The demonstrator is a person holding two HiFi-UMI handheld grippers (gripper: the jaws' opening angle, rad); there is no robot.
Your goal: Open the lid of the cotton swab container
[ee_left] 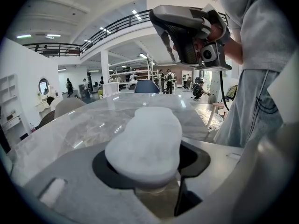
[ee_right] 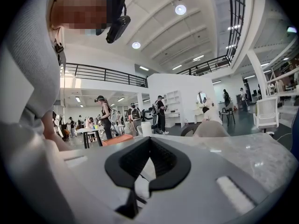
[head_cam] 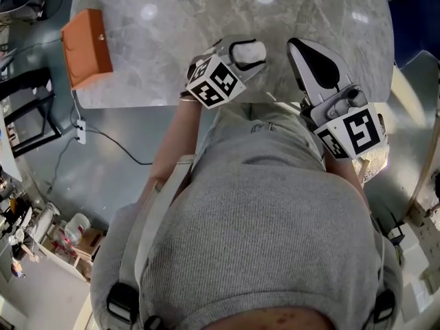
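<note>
Cotton swab container [ee_left: 145, 143]: white, frosted, rounded, sitting between the left tongs [head_cam: 247, 52], which are spread wide and look clamped on it. It's up off the surface [head_cam: 206, 19], over the near edge, close to the person's grey top [head_cam: 261, 205]. Can't tell from any view where the lid is or whether it's open. Right tongs [head_cam: 299, 50] are just right of the container, not touching it, fully closed with nothing in them, pointing about level over the same near edge. In the left gripper view they hang above and beyond the container. Orange box [head_cam: 87, 47] is well left of the container, at the surface's left edge. Grey marble surface stretches away beyond the container.
</note>
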